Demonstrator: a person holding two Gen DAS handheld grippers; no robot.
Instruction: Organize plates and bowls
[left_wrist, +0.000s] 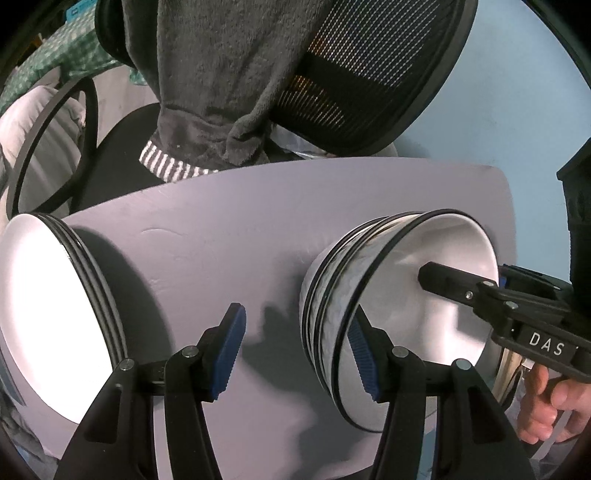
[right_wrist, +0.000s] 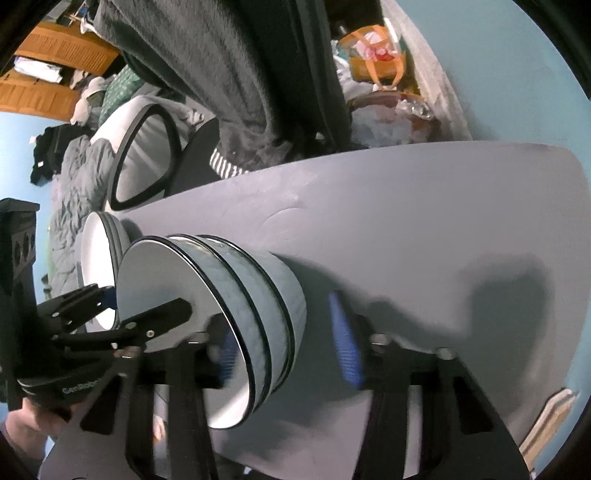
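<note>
Left wrist view: left gripper (left_wrist: 295, 354) pointing steeply down at the grey table (left_wrist: 221, 206), jaws moderately wide, nothing between the pads.
Bowls: stack of bowls (left_wrist: 332, 295) just right of the left gripper, rim against the outer face of its right finger (left_wrist: 364, 354), not gripped.
Plates: stack of plates (left_wrist: 55, 314) off to the left of the left gripper, well apart from the bowls.
Right wrist view: right gripper (right_wrist: 284, 339) straddling the wall of the top bowl, left finger (right_wrist: 221, 347) inside, right finger (right_wrist: 345, 343) outside.
Right grip: jaws part-way in, blurred; gap visible between outer pad and bowl wall, so no firm pinch yet by the look of it.
Step in hand: probably seating the top bowl on its stack, or taking hold of it; cannot tell which.
Doing it well: keep the right gripper square to the wall, pinch low on the rim, avoid tilting the stack.
Left gripper's job: steady the stack from outside, or shift over the rim before closing.
Risk: glazed rim slipping on a shallow pinch; nested bowls lifting together.
Backdrop: chair (left_wrist: 369, 74) draped with a grey towel (left_wrist: 221, 74) beyond the table, out of play.
</note>
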